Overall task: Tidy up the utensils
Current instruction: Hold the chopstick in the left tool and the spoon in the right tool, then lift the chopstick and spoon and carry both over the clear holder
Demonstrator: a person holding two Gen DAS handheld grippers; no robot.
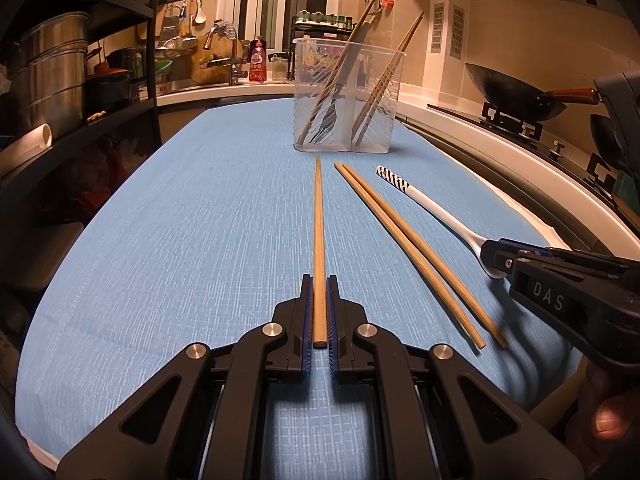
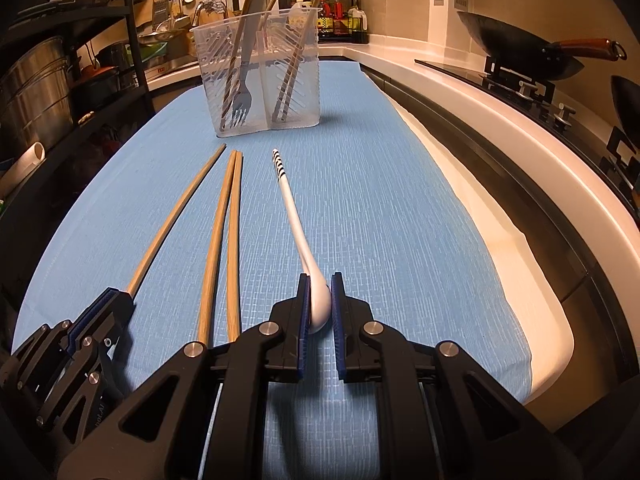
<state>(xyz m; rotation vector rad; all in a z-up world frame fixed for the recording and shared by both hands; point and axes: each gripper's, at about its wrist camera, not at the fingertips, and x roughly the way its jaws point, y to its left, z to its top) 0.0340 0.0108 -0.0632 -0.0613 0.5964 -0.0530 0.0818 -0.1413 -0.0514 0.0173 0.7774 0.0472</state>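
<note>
My left gripper (image 1: 319,284) is shut on the near end of a single wooden chopstick (image 1: 319,240) that lies on the blue cloth (image 1: 200,240). My right gripper (image 2: 320,284) is shut on the bowl of a white spoon (image 2: 298,224) with a black-striped handle tip; the spoon rests on the cloth. A pair of wooden chopsticks (image 1: 412,252) lies between the single chopstick and the spoon. A clear plastic utensil holder (image 1: 346,96) stands upright farther ahead, with a fork and wooden sticks in one compartment and chopsticks in the other. The holder (image 2: 260,72) also shows in the right wrist view.
A stove with black woks (image 1: 520,92) runs along the right behind the white counter edge (image 2: 520,216). A dark shelf with steel pots (image 1: 48,76) stands at the left. A sink, bottles and a spice rack (image 1: 324,20) are at the back.
</note>
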